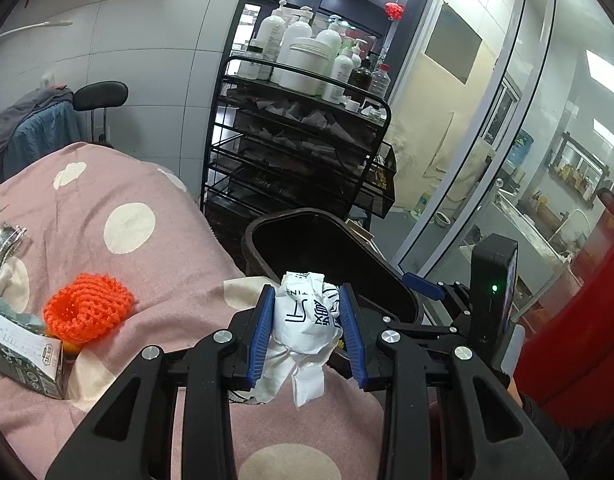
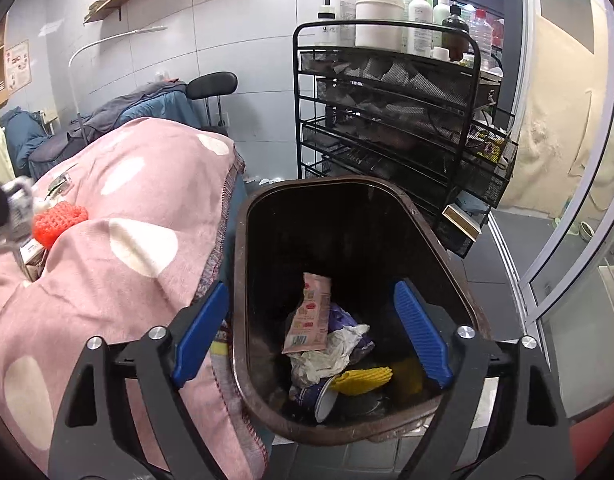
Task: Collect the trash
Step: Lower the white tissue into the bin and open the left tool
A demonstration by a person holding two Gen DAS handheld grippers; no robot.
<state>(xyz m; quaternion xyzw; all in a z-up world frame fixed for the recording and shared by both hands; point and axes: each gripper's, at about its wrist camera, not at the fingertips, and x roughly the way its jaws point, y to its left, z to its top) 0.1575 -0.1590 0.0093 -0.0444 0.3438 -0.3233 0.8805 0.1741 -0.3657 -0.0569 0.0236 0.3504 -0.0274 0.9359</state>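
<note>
1. Hard to make out: foil scrap (image 1: 6, 240) at the left edge of my left view; carton (image 1: 25, 360) cut off there; the bin's (image 2: 243, 280) floor is dark.
2. Crumpled white paper (image 1: 305, 320), black print, creased; clamped in my left gripper (image 1: 307, 328) over the pink dotted blanket (image 1: 155, 280), just beside the bin's rim.
3. My right gripper (image 2: 311, 340): spread wide, holding nothing, above the bin's litter.

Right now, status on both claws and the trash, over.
Left claw shut on crumpled white wrapper, near the bin rim. Right claw open, empty, over the bin. Orange mesh and carton on the blanket. Nothing blocking.
</note>
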